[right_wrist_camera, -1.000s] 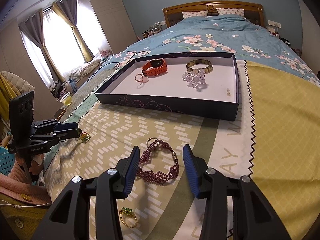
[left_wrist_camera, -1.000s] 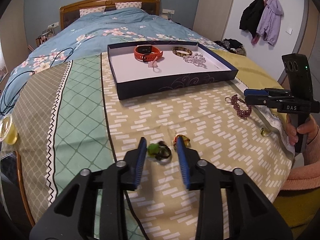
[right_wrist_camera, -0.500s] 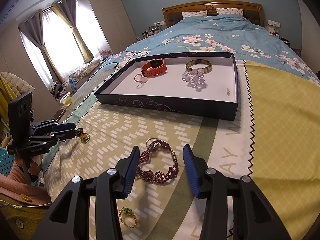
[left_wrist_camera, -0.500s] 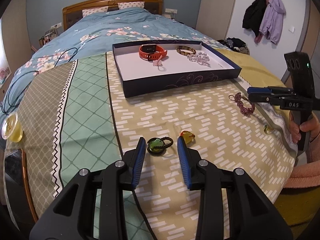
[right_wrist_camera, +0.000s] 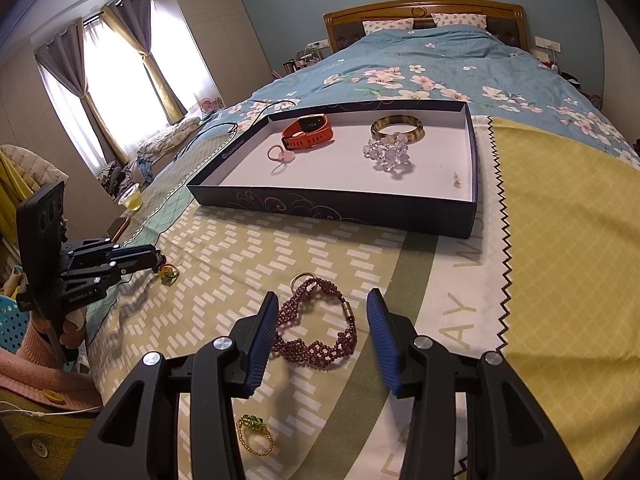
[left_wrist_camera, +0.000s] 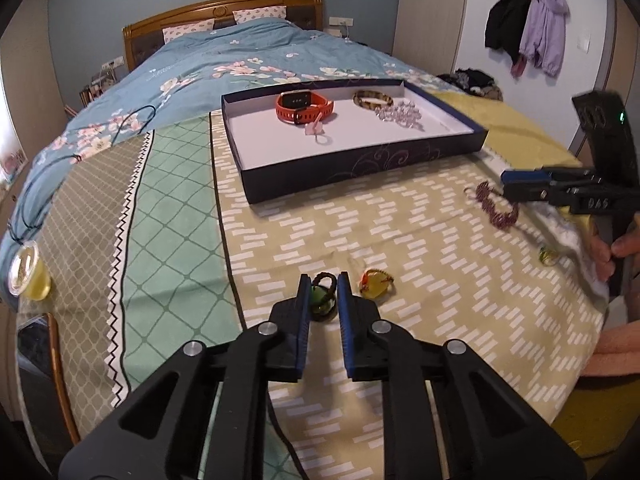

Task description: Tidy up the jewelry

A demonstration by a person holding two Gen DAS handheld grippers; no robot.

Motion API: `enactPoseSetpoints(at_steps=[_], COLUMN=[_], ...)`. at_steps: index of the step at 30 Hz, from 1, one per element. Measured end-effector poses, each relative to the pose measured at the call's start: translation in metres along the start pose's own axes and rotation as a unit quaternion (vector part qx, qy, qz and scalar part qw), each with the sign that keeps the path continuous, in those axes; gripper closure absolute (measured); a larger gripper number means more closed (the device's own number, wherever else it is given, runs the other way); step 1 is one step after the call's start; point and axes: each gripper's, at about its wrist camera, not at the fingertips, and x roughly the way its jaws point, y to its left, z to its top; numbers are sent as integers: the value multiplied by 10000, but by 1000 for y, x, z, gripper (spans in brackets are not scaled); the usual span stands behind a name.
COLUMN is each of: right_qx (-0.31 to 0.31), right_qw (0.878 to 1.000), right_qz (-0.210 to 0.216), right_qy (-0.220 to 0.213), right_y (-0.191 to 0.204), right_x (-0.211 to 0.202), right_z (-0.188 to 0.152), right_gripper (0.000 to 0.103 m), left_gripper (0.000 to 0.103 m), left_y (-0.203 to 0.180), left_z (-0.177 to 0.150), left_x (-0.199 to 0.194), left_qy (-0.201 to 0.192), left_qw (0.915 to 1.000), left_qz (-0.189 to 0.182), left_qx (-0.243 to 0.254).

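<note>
Left wrist view: left claw [left_wrist_camera: 323, 294] is seen low over the bed [left_wrist_camera: 420, 248], jaws narrow and closing around a green ring [left_wrist_camera: 322, 298]; whether the pads press it cannot be told. An amber ring [left_wrist_camera: 375, 283] lies just beside the right finger. The tray [left_wrist_camera: 360, 168] sits farther up the bed, holding an orange watch [left_wrist_camera: 303, 106], bangle [left_wrist_camera: 373, 99], crystal bracelet [left_wrist_camera: 400, 114] and pink ring [left_wrist_camera: 316, 133].

Right wrist view: right claw [right_wrist_camera: 322, 332] is held half open, astride a purple bracelet [right_wrist_camera: 316, 332] that lies flat on the bed; the pads stand apart from it. A gold ring [right_wrist_camera: 254, 434] lies beneath the left finger.
</note>
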Motion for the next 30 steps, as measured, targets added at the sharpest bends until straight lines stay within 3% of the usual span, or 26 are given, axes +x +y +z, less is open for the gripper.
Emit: enactPoseSetpoints(at_steps=[6, 20, 26, 30], right_qx=[5, 72, 77, 76], right_qw=[10000, 10000, 10000, 10000], right_qz=[-3, 23, 13, -8], right_qy=[1, 5, -4, -3], right_y=[0, -3, -4, -5], right_x=[0, -1, -1, 0], right_z=[0, 0, 0, 0], right_gripper=[60, 60, 60, 59], left_gripper=[98, 99, 97, 79], left_y=[10, 23, 21, 20], left_z=[6, 21, 26, 18], left_x=[-1, -10, 8, 9], left_qy=[-55, -326, -129, -68], left_qw=[9994, 9966, 9974, 9979], left_qz=[-224, -464, -433, -374], left_qx=[-270, -600, -566, -520])
